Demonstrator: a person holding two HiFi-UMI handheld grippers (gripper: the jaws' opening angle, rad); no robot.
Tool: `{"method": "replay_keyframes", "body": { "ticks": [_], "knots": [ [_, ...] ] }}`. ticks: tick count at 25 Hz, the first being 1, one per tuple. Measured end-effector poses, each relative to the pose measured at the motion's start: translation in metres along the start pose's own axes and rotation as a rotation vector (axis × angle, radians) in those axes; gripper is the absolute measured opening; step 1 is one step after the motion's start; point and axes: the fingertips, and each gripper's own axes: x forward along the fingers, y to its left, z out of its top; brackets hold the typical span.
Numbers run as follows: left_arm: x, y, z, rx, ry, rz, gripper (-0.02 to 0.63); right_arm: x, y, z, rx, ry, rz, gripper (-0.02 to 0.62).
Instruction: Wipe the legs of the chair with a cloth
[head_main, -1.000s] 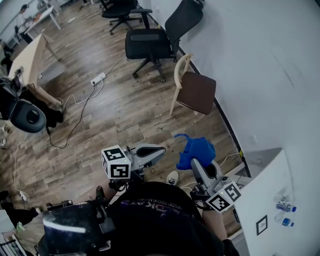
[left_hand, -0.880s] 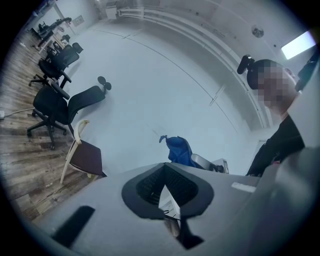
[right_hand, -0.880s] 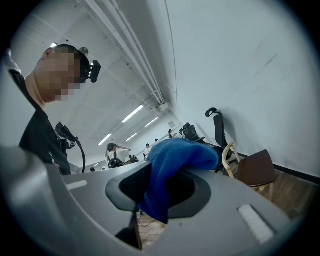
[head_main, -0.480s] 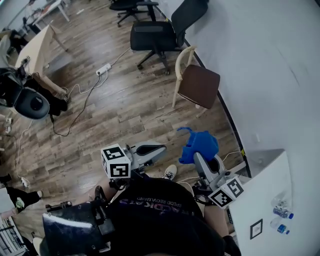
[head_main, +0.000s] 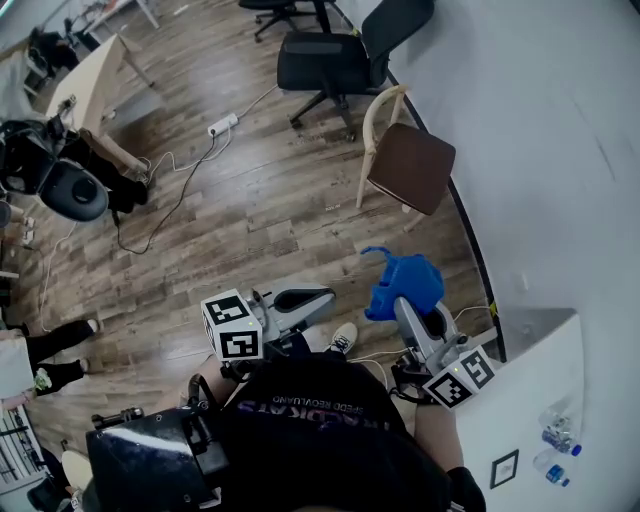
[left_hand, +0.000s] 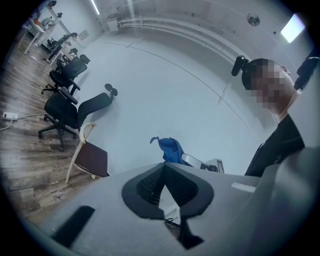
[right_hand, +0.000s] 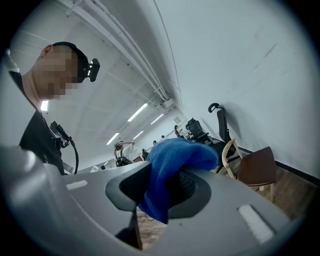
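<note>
Cloth (head_main: 405, 285) pinched in right gripper (head_main: 401, 303), left gripper (head_main: 326, 297) pressed together, empty; its free-hanging bulk could slip out when dragged along the chair (head_main: 410, 168) legs.

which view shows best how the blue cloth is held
Right gripper view: the blue cloth sits pinched in the right gripper, close up. Head view shows it small from above; left gripper view, only a distant blue scrap.

No text readable. Print across the person's dark shirt (head_main: 305, 408): inverted, blurred, illegible. Small framed sign (head_main: 504, 468) on the white panel (head_main: 525, 395): too small to read.
</note>
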Motion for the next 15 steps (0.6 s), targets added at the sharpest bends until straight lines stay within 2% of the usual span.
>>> {"method": "replay_keyframes", "body": {
  "ticks": [7,15],
  "knots": [
    [-0.013,0.026,0.019,-0.024,-0.013,-0.028,0.005,0.035,0.003,0.006,-0.026,-0.001,-0.032,0.104],
    [-0.041,0.072,0.068,-0.03,0.006,-0.093,0.005,0.098,0.013,0.011,-0.041,-0.028,-0.101,0.103]
  ]
}}
